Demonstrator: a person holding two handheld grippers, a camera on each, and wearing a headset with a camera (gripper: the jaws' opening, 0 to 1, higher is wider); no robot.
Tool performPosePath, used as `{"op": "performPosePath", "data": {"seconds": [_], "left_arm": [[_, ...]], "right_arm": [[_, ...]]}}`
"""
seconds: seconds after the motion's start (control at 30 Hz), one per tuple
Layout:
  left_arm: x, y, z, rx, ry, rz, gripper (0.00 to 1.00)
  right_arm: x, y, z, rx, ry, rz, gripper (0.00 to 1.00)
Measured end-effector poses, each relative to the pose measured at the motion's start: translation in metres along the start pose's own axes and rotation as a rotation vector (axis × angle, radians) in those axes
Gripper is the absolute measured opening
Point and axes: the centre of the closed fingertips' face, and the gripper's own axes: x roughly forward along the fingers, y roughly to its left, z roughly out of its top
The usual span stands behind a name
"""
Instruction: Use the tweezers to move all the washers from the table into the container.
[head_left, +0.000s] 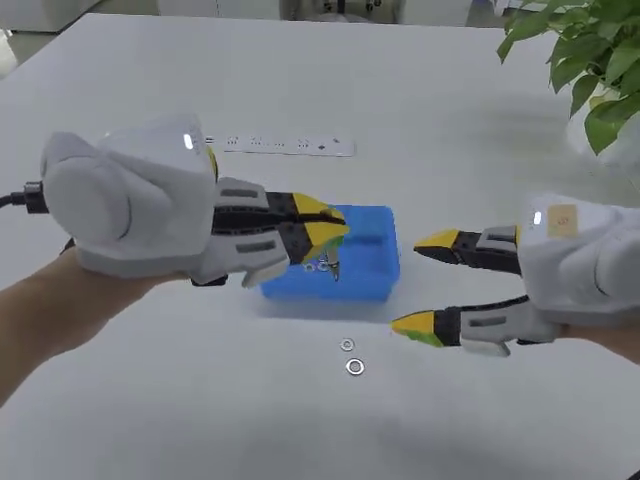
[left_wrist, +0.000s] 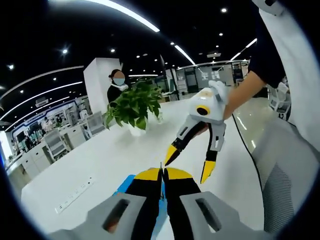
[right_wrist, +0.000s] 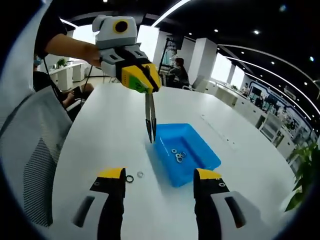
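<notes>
My left gripper (head_left: 335, 228) is shut on a pair of metal tweezers (head_left: 332, 264). The tweezer tips hang over the blue container (head_left: 372, 232), next to its near left wall. Several washers (right_wrist: 177, 155) lie inside the container (right_wrist: 200, 155). Two washers (head_left: 347, 345) (head_left: 355, 367) rest on the white table just in front of it, and appear again as washers (right_wrist: 130, 178) (right_wrist: 140, 174) between my right jaws. My right gripper (head_left: 408, 282) is open and holds nothing, to the right of the container. In the right gripper view the left gripper (right_wrist: 145, 82) holds the tweezers (right_wrist: 150, 120) pointing down.
A white power strip (head_left: 285, 145) lies behind the container. A potted plant (head_left: 590, 60) stands at the far right corner of the table. A mesh chair back (right_wrist: 30, 165) is at the table's edge. Bare tabletop (head_left: 200, 400) spreads around the washers.
</notes>
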Motion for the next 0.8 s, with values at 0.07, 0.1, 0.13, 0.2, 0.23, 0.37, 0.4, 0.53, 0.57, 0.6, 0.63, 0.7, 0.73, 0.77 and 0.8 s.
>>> {"op": "performPosePath", "data": {"seconds": [0.07,0.1,0.13,0.2,0.23,0.37,0.4,0.53,0.57,0.6,0.63,0.7,0.73,0.77,0.8], "left_arm": [[0.001,-0.007,-0.002,-0.001,-0.004,-0.009,0.05],[0.002,-0.013,-0.003,0.006,-0.013,-0.018,0.06],[0.002,-0.016,-0.004,0.011,-0.016,-0.022,0.06],[0.005,-0.023,-0.007,0.015,-0.016,-0.033,0.06],[0.006,-0.026,-0.01,0.023,-0.009,-0.038,0.06],[0.008,-0.036,-0.016,0.016,-0.002,-0.054,0.06],[0.009,-0.04,-0.019,0.006,-0.003,-0.059,0.06],[0.01,-0.049,-0.029,-0.019,0.008,-0.071,0.06],[0.01,-0.05,-0.031,-0.024,0.012,-0.075,0.06],[0.01,-0.052,-0.033,-0.029,0.012,-0.08,0.06],[0.01,-0.055,-0.034,-0.034,0.013,-0.082,0.06],[0.011,-0.058,-0.036,-0.042,0.014,-0.083,0.06],[0.012,-0.059,-0.037,-0.048,0.013,-0.083,0.06],[0.012,-0.059,-0.038,-0.053,0.012,-0.082,0.06],[0.013,-0.06,-0.039,-0.055,0.013,-0.082,0.06]], "right_arm": [[-0.004,0.009,-0.003,0.016,-0.006,0.002,0.63],[-0.005,0.013,-0.004,0.025,-0.011,0.005,0.65],[-0.007,0.016,-0.006,0.035,-0.014,0.009,0.67],[-0.011,0.026,-0.011,0.045,-0.018,0.026,0.7],[-0.013,0.032,-0.014,0.044,-0.01,0.034,0.71],[-0.019,0.048,-0.026,0.063,0.011,0.061,0.78],[-0.02,0.053,-0.029,0.074,0.014,0.071,0.8],[-0.02,0.072,-0.041,0.09,0.042,0.112,0.87],[-0.021,0.074,-0.043,0.094,0.044,0.118,0.89],[-0.021,0.077,-0.043,0.1,0.043,0.125,0.9],[-0.022,0.081,-0.043,0.109,0.04,0.133,0.91],[-0.022,0.084,-0.044,0.119,0.036,0.139,0.95],[-0.022,0.086,-0.043,0.124,0.034,0.143,0.96],[-0.022,0.089,-0.042,0.129,0.032,0.148,0.99],[-0.023,0.09,-0.043,0.133,0.032,0.151,1.0]]}}
